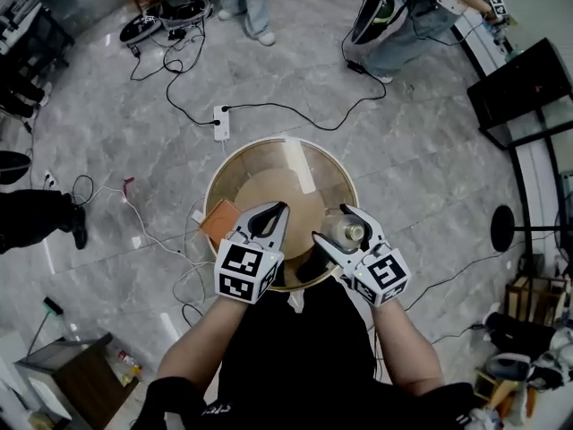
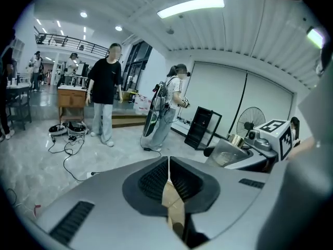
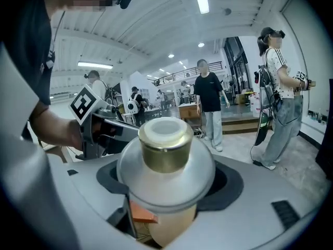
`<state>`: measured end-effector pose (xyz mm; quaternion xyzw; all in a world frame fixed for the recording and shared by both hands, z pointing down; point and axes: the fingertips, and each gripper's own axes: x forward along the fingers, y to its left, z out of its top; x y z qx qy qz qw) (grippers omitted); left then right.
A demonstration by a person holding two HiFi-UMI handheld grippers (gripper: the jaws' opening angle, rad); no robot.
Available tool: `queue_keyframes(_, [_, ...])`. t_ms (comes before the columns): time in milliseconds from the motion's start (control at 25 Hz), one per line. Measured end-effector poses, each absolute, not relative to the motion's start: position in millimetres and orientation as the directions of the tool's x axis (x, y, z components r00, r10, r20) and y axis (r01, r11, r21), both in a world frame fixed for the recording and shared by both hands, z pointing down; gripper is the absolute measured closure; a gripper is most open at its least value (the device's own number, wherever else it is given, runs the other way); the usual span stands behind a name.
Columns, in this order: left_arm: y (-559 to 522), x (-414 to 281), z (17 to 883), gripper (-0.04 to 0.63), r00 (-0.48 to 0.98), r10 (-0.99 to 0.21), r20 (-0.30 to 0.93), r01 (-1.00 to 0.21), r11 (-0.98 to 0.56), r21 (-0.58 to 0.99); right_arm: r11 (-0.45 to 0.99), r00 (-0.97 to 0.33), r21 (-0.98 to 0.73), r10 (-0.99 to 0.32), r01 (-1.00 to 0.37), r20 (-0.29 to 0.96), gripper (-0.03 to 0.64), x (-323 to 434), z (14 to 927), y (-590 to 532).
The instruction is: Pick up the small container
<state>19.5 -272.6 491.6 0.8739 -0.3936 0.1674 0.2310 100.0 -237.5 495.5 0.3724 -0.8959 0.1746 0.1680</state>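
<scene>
Fingers (image 3: 250, 207) of the right gripper (image 1: 336, 225) stand wide and press on both sides of the container (image 3: 166, 155), a small frosted jar with a gold cap that sits upright between them and fills the middle of the right gripper view. In the head view the jar shows just right of centre, low in the frame, with the round counter (image 1: 235, 157) under it and seemingly well below, so I judge it off the surface and carried in the grip alone. The left gripper (image 1: 279, 210), just left of centre, has its fingers (image 2: 151, 184) closed together with nothing between them; it takes no part in the hold. An orange block (image 1: 219, 220) lies at the counter's left edge. Around the counter is a marble floor (image 1: 134, 150) with cables and a power strip (image 1: 221, 122), and people stand along the top of the frame. The pick-up looks done; only keeping the jar steady and upright remains.
</scene>
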Motion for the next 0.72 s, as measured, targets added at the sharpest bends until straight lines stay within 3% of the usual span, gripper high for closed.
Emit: queue_keyframes(720, [-235,74,354,0.571,0.576,-0.732,0.364,-0.814,-0.556,0.169,0.725,-0.729,-0.138,-0.626,-0.675,0.277,0.272,160,341,-193])
